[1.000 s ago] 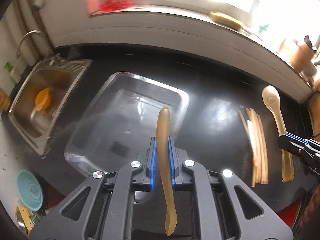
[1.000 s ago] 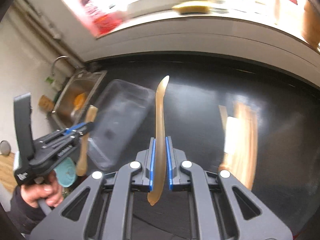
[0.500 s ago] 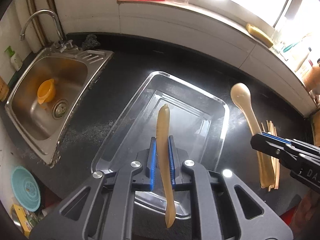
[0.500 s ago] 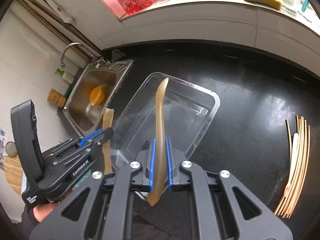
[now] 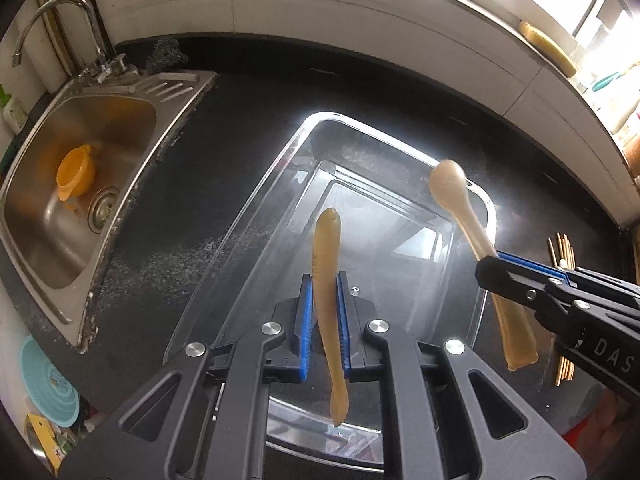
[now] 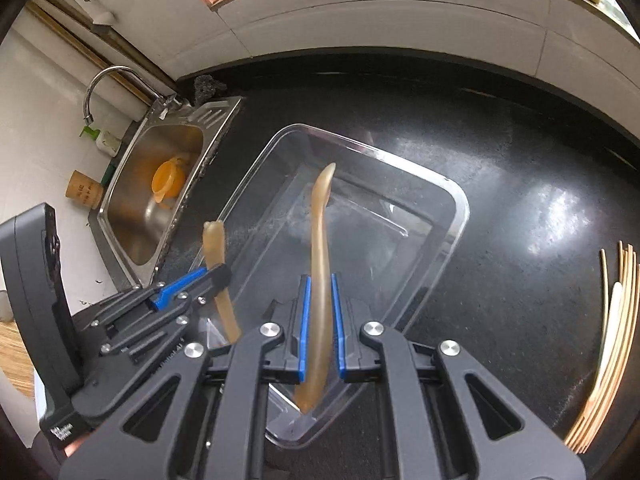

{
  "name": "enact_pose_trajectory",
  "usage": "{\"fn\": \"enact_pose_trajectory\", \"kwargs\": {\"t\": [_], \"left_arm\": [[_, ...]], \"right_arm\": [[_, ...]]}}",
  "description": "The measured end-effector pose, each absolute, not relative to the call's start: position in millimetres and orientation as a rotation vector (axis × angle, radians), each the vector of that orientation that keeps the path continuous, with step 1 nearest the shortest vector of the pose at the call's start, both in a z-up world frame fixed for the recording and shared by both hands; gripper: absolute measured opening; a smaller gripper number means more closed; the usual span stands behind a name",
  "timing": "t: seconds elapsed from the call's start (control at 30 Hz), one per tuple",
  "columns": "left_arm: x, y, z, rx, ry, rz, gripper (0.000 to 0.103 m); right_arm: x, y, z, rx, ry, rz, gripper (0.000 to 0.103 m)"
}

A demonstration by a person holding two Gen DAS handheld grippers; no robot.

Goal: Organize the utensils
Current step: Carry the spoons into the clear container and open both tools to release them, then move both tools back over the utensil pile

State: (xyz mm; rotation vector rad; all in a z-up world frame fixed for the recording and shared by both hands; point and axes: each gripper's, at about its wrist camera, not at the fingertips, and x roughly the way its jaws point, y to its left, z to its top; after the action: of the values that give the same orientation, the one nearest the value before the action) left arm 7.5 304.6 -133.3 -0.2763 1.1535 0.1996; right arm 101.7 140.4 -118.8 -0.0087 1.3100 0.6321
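Each gripper holds a translucent tan spoon over a clear plastic bin [image 5: 312, 136] [image 6: 460, 200] on the black counter. My left gripper [image 5: 324, 280] is shut on its spoon [image 5: 326, 248], seen edge-on, above the bin's near half. My right gripper [image 6: 319, 284] is shut on the other spoon [image 6: 320, 216], whose bowl points at the bin's far side. In the left wrist view the right gripper [image 5: 490, 266] and its spoon [image 5: 450, 184] hang over the bin's right rim. In the right wrist view the left gripper [image 6: 218, 274] and its spoon [image 6: 214, 240] are at the bin's left rim.
A steel sink [image 5: 52, 240] [image 6: 128, 220] with an orange cup [image 5: 76, 172] [image 6: 168, 178] lies left of the bin. Several wooden chopsticks [image 6: 616, 320] [image 5: 562, 246] lie on the counter to the right. A white tiled ledge runs behind the counter.
Both grippers have moved left from the chopsticks and lower, so the bin now lies under both spoons. Each grip is unchanged.
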Motion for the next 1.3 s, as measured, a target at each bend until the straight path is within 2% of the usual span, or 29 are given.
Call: {"fn": "enact_pose_trajectory", "kwargs": {"t": [0.43,0.47,0.5,0.53,0.57,0.63,1.3], "left_arm": [[20.4,308.8,-150.4,-0.270,1.185,0.158,0.012],[20.9,310.1,-150.8,-0.266,1.183,0.165,0.020],[20.6,312.1,-150.4,-0.267,1.188,0.164,0.052],[19.2,313.7,-148.3,-0.276,1.180,0.150,0.074],[15.7,315.6,-143.6,-0.282,1.153,0.151,0.096],[4.1,319.6,-130.6,-0.272,1.085,0.182,0.096],[-22.0,312.8,-111.6,-0.309,1.069,0.228,0.096]], "right_arm": [[120.7,141.3,-129.4,0.086,1.361,0.623,0.012],[123.6,138.4,-127.0,0.110,1.359,0.619,0.016],[125.2,135.1,-121.7,0.128,1.340,0.614,0.042],[125.9,131.7,-116.6,0.138,1.313,0.609,0.076],[127.1,126.0,-108.3,0.148,1.272,0.599,0.080],[130.7,120.8,-102.4,0.167,1.264,0.601,0.079],[110.9,116.0,-76.9,0.131,1.230,0.667,0.077]]}}
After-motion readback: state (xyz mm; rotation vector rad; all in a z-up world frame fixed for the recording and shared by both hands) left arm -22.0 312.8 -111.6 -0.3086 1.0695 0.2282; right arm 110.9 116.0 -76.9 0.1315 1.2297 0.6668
